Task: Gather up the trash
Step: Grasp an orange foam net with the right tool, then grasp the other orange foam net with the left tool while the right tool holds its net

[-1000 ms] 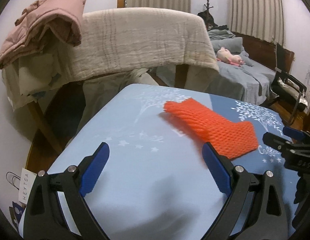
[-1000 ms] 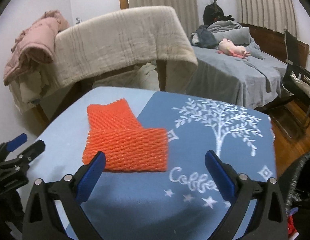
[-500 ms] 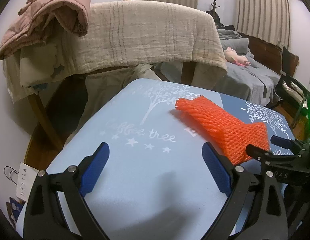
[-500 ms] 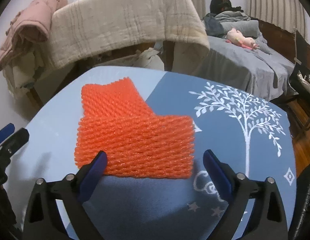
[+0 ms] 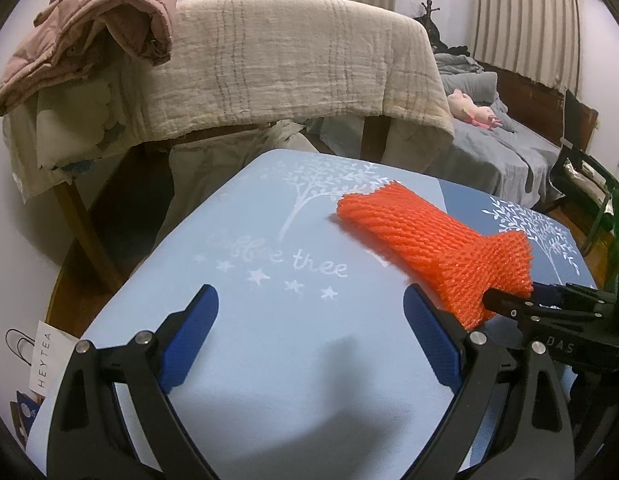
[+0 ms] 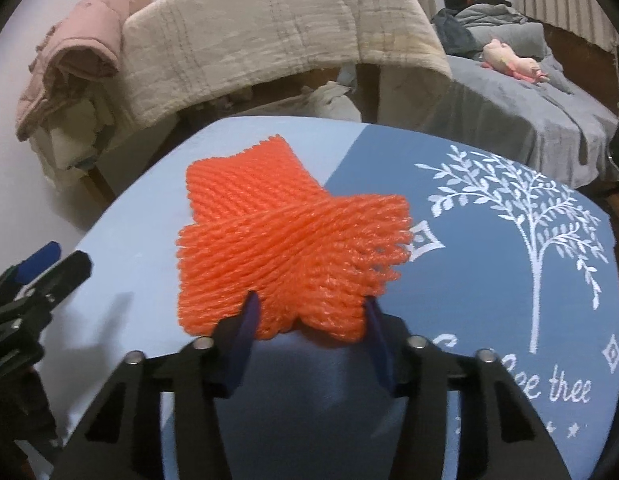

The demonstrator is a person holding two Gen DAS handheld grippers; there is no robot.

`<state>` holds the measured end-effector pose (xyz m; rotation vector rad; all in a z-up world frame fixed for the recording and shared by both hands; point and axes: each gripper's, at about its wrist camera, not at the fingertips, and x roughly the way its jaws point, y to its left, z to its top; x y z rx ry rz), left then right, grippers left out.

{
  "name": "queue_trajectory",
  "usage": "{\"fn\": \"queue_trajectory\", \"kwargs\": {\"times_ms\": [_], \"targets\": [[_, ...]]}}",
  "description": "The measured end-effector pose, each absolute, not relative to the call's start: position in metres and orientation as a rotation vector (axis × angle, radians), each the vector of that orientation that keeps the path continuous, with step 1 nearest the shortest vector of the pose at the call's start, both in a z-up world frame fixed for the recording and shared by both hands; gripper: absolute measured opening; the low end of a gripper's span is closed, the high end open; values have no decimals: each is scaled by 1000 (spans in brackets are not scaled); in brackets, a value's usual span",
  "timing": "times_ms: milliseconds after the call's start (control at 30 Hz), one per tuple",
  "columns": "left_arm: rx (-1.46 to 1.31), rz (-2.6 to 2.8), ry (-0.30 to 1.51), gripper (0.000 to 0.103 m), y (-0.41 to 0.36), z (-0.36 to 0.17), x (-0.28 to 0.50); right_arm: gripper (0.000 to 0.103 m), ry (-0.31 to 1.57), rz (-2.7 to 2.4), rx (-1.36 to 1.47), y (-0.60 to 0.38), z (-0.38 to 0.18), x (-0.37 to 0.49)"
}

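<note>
Nearest the left wrist camera, the left gripper [image 5: 309, 336] was held with its two blue-padded fingers [image 5: 189, 340] spread wide apart above the tablecloth [image 5: 269, 360], and nothing was caught between them. In the right wrist view, the right gripper [image 6: 309, 320] was seen with its two fingers drawn in against the near edge of the one orange foam net [image 6: 285, 256], whose mesh was bunched and pinched between them. How firmly the net was clamped could not be judged, since that edge was blurred.

One piece of trash was counted: the single orange foam net [image 5: 433, 244], bent into an L shape. Its near end was raised off the cloth at the right gripper [image 5: 549, 312], while its far end was laid on the tablecloth beside one of the printed trees. The tablecloth was divided into two parts, one pale blue and one darker blue [image 6: 489, 260]; two white trees and the words "tree" were printed on it, together with several small stars.

To the left of the table, one white tag marked HEYTEA [image 5: 45, 360] was seen low down. Behind the table, one beige blanket [image 5: 293, 64] was draped over a wooden frame, and one pink padded jacket [image 5: 89, 20] was heaped on its left end. Farther back, one bed with grey bedding [image 6: 521, 108] was seen, with one pink plush toy [image 6: 509, 64] laid on it, and two curtained windows [image 5: 525, 20] were set in the far wall.
</note>
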<state>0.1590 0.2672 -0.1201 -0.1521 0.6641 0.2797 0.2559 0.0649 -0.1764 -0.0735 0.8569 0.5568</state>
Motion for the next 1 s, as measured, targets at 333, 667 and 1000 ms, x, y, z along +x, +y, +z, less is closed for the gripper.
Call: {"fn": "queue_trajectory", "kwargs": {"times_ms": [333,667,1000], "targets": [[-140,262,670,91,254,-119,165,19,849,617,-21,53,-170,251],[-139,205,670,91,230,-118,189,19,842,519,8,-2,-162,255],[-98,171,743,89,205,-132,245,19,851,416,26,-36,-168,276]]}}
